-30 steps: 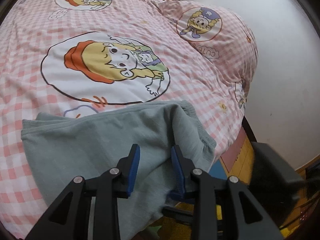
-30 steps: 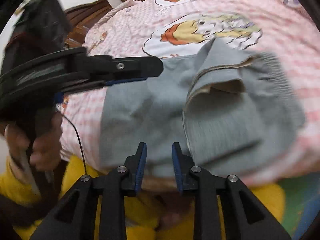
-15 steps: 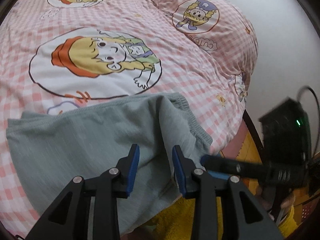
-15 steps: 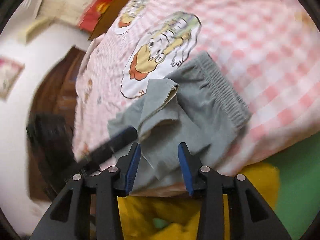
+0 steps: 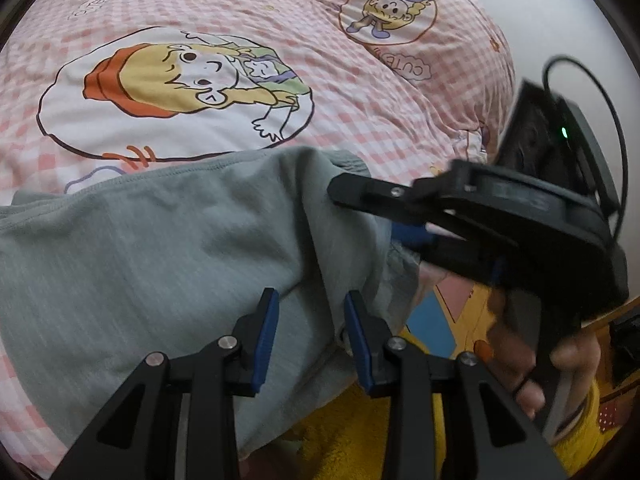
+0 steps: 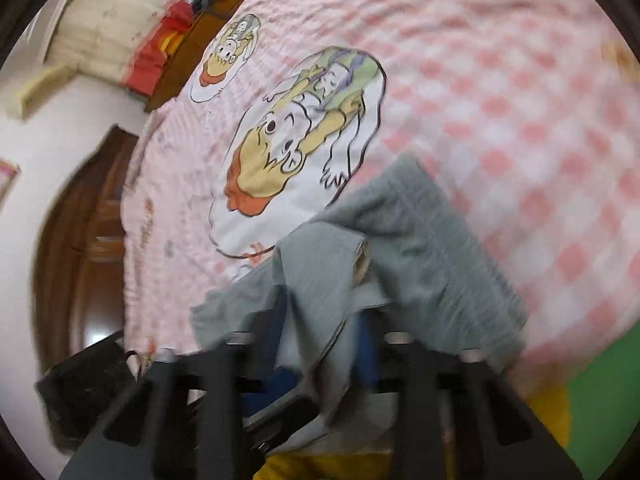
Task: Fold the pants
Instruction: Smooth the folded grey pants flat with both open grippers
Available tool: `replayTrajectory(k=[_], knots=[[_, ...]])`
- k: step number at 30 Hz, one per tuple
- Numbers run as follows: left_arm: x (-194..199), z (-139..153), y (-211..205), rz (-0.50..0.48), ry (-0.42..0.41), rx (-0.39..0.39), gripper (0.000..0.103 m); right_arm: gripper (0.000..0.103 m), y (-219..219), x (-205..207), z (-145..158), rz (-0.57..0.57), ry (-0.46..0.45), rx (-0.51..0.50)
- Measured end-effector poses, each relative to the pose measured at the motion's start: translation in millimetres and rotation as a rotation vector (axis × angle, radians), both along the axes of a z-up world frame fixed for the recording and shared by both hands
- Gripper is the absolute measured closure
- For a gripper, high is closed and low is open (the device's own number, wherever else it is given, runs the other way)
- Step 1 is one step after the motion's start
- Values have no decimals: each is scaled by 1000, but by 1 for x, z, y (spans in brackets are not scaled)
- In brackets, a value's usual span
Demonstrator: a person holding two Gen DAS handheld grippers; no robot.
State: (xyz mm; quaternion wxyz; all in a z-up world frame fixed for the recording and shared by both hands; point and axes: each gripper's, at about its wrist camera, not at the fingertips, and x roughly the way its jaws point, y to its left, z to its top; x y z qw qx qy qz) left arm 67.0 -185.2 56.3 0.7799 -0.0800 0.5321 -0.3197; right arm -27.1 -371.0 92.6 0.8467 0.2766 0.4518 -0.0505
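Observation:
Grey-green pants lie on the pink checked bedspread near its front edge, with the elastic waist toward the right. My left gripper hovers over the pants' front part; its blue pads stand apart, with cloth below them. My right gripper reaches in from the right at the waist corner. In the blurred right wrist view a raised fold of the pants sits between the fingers of the right gripper, whose jaws are closing on it. The cloth hides much of its pads.
A person's hand holds the right gripper's handle, above yellow fleece clothing. A white wall borders the bed's right side. Dark wooden furniture stands past the bed's far side, and green floor matting lies below its edge.
The right gripper rolled and swung in from the right to the pants' waist corner, and its jaws narrowed around a fold there. The left gripper crept forward over the cloth.

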Motion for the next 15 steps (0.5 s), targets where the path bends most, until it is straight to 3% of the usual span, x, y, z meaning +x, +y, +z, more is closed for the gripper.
replayTrajectory(k=[3,7,10,15], knots=[[-6,6,9,-6,-27,-8,68,90,12,4,33,77,-25,-190],[-9,-2,23,-4,-46,19,68,90,50,12,77,313,21,-513],[-8,-18,32,19,0,41,68,90,61,26,73,382,103,-657],[-11,-36,48,24,79,-17,68,90,26,62,26,277,266,-886]])
